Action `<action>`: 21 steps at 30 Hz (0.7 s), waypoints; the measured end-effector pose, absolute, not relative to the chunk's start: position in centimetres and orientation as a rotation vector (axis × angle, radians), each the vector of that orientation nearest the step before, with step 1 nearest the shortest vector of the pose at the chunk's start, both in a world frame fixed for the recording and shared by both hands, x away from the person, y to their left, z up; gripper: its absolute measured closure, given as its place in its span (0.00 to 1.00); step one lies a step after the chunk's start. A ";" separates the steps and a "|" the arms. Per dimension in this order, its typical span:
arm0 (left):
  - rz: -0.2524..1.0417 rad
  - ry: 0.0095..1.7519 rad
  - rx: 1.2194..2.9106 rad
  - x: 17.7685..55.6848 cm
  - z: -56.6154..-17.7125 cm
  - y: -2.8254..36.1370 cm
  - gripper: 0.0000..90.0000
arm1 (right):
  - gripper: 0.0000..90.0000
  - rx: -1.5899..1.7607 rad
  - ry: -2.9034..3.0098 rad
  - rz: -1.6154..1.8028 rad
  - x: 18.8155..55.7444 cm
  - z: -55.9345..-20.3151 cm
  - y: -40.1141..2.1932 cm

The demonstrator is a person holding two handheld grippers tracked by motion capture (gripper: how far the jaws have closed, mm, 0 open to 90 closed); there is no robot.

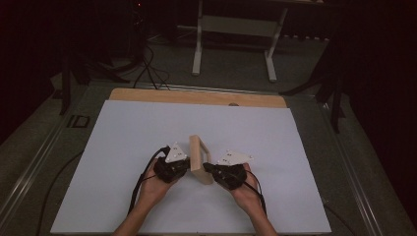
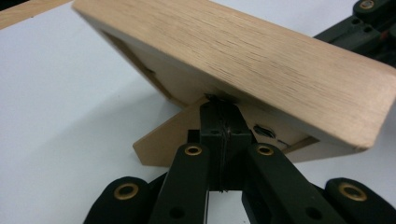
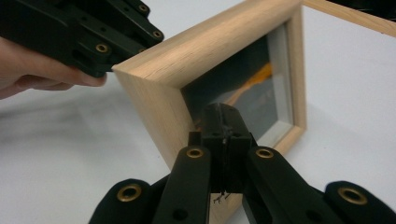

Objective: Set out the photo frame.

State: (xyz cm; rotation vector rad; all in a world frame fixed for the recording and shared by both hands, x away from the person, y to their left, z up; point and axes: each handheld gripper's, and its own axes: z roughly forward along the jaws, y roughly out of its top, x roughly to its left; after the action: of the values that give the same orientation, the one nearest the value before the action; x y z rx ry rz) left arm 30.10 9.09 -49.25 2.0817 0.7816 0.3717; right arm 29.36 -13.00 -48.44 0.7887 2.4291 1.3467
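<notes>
**Two closed grippers meeting at a standing picture frame**

A large white rectangular board (image 1: 147, 147) is lying across the table, and a strip of light wooden tabletop (image 1: 147, 94) is showing along its far edge. Beyond the table, a pale metal stand with two legs (image 1: 236, 29) is standing on the grey floor in a dark room.

A light wooden picture frame with a glazed front (image 1: 198, 160) is standing upright near the middle of the white board, between the two grippers. In the left gripper view its back is facing the camera, leaning on a flat wooden prop leg (image 2: 163, 140) that is resting on the board. In the right gripper view its glass pane (image 3: 252, 98) is reflecting dark and orange shapes.

The person's hands are coming in from the near edge. The black left gripper (image 1: 172, 167), topped with a grey three-cornered plate, is sitting just beside the frame's left side; its jaws are pressed together with no gap and are touching the back of the frame where the prop leg joins it, gripping nothing. The black right gripper (image 1: 228, 173) is sitting at the frame's right side; its jaws are likewise fully closed, pointing at the lower front of the frame, though whether they are touching it I cannot tell.
</notes>
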 end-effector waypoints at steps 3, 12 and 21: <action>0.373 0.781 2.083 30.2 -49.3 9.1 0.99 | 1.00 0.786 2.433 1.350 29.3 -48.4 -12.9; 0.365 0.802 2.063 30.5 -49.5 9.0 0.99 | 1.00 0.774 2.432 1.354 29.1 -48.5 -12.4; 0.364 0.809 2.069 30.6 -49.4 9.3 0.98 | 0.99 0.751 2.428 1.317 29.0 -48.5 -12.3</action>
State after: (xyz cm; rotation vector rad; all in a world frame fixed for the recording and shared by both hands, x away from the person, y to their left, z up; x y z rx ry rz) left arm 30.59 9.27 -49.42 2.0693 0.8091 0.3641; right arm 28.96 -12.31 -48.50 0.7508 2.4285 1.3173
